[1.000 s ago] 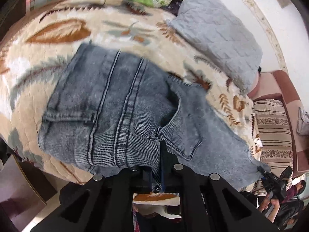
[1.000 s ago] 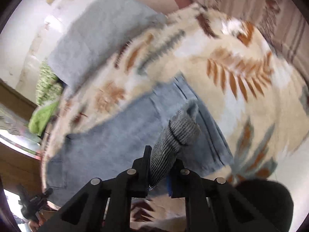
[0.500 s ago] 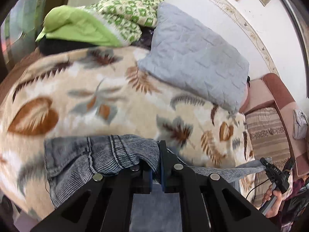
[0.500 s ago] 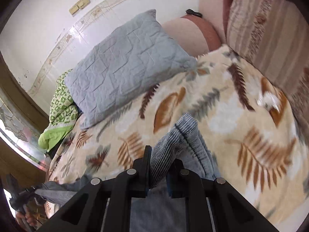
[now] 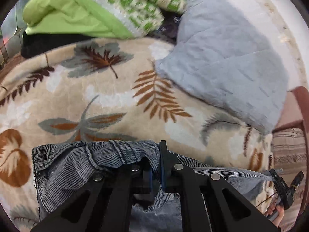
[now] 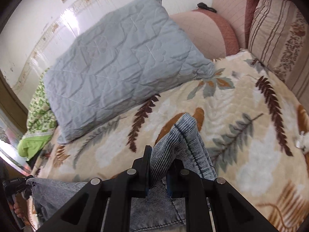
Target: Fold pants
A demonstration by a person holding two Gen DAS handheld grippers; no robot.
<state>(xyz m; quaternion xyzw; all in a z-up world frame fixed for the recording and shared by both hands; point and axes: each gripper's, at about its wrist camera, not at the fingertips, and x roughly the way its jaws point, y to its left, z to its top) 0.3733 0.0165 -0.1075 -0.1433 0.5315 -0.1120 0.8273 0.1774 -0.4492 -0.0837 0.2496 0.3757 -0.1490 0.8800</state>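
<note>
You had the pants lifted by one edge, both ends pinched, with the denim stretched in a band between your two hands above the near part of the bed's leaf-print blanket. The rest of the jeans hung below and behind the tools, lower in both views than that blanket. The left tool was clamped on a bunched fold of denim beside a double-stitched seam, its jaws pressed together with only cloth between them. The right tool was likewise clamped on a ridge of denim that stood up between its jaws and curled over the top. In the left wrist view, your right hand's tool showed at the far end of the band, toward the striped cushion.

By my reading, the step in hand was the carry-over of a fold: the gripped edge was travelling across the blanket toward the grey pillow, away from the near side. The blanket ahead, between the denim and the pillow, was bare.

The next move would call for you to keep both ends level and the band taut, lay the edge down short of the pillow so it lines up with the layer beneath, and only then let go. The green bedding beside the pillow sat well clear.
</note>
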